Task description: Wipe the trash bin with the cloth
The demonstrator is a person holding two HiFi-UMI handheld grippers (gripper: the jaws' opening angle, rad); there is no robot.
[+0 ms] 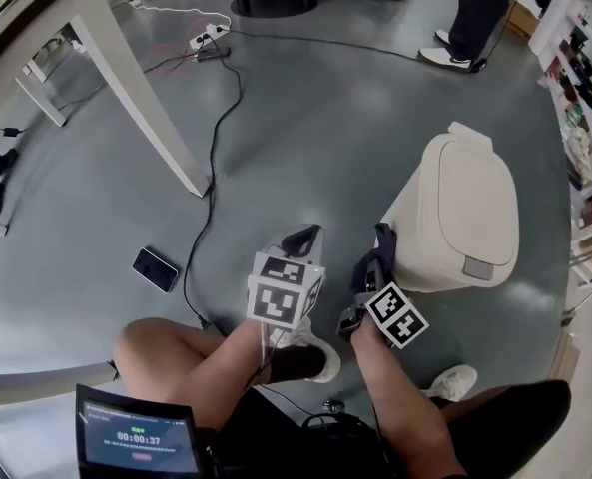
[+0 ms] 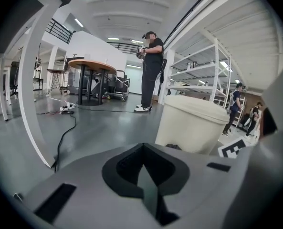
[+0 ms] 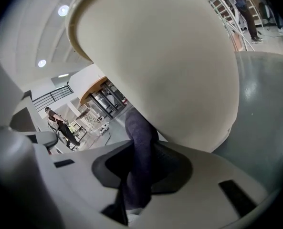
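Note:
A cream trash bin [image 1: 465,218] with its lid closed stands on the grey floor at the right of the head view. My right gripper [image 1: 378,257] is shut on a dark blue cloth [image 1: 373,265] and holds it against the bin's lower left side. In the right gripper view the cloth [image 3: 140,142] runs up between the jaws to the bin's rounded wall [image 3: 160,66], which fills most of the picture. My left gripper [image 1: 303,238] hovers just left of the bin, jaws shut with nothing in them. Ahead and to the right of it, in the left gripper view, is the bin [image 2: 191,123].
A white table leg [image 1: 141,98] slants down at the left, with a black cable [image 1: 216,168] running past it to a power strip [image 1: 208,38]. A phone [image 1: 155,269] lies on the floor. A person [image 1: 475,18] stands behind the bin. Shelves [image 1: 585,88] line the right edge.

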